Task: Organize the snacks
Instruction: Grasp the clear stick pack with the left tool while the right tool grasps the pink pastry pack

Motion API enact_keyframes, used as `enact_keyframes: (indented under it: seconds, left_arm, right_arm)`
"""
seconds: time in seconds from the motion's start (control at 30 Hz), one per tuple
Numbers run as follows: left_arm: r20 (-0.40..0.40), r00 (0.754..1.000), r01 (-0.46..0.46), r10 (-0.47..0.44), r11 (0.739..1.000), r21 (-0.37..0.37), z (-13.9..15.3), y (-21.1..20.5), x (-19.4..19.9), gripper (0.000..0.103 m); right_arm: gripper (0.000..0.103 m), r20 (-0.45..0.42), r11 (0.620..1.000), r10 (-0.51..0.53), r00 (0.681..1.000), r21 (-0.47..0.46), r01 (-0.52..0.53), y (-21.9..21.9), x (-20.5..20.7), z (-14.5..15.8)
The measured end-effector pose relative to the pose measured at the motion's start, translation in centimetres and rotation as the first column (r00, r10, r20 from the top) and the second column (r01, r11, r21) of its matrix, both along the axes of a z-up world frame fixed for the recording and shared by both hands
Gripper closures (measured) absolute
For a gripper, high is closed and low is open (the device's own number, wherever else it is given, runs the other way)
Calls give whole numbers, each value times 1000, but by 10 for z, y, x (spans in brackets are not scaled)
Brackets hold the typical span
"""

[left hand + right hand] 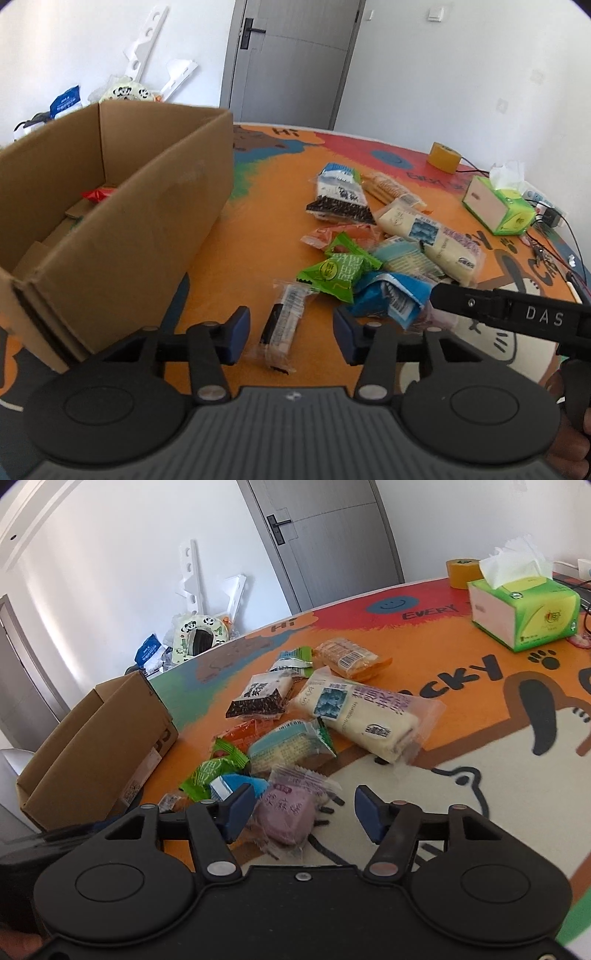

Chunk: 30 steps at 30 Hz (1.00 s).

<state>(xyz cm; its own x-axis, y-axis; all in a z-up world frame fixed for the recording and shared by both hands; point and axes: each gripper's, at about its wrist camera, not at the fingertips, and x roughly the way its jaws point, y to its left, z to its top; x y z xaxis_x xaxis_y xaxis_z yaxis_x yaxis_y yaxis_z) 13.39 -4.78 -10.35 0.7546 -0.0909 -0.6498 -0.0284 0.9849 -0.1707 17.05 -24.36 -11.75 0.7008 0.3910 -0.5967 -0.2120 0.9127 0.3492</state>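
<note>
Left wrist view: the left claw (291,336) stands open, a clear-wrapped snack bar (282,325) between its unpressing pads.

Ten wrapped snacks (356,716) lie loose on the tabletop (461,709), and one red-wrapped snack (98,194) sits inside the single cardboard box (122,236). Also present are one green tissue box (528,609) and one roll of yellow tape (461,572). Some overlapping wrappers make the loose count approximate.
</note>
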Motion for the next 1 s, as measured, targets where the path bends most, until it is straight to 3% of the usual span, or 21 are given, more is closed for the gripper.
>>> enact_keyframes:
  seconds: [0.13,0.4,0.6,0.67,1.0]
  left_arm:
    - [2,1000,-16,16,1000,9,-3,1,7,64]
    - [17,1000,-17,16,999,36,-6,-4,8,66]
    - [24,999,-32,31,999,31,-7,1,2,85]
    - [19,999,-27,26,1000,9,-5,4,0,86]
    - [59,998,-9,11,999,-48,20,5,-19,86]
  right_arm:
    - [42,1,1000,17,1000,-21,-17,9,7,-3]
    - [44,31,989,53,998,-137,-48,21,7,-5]
    - [54,35,978,43,998,-206,-35,22,-3,-4]
    - [65,39,978,44,998,-205,-35,21,-7,-4]
    - [69,69,991,27,997,-132,-18,14,-24,14]
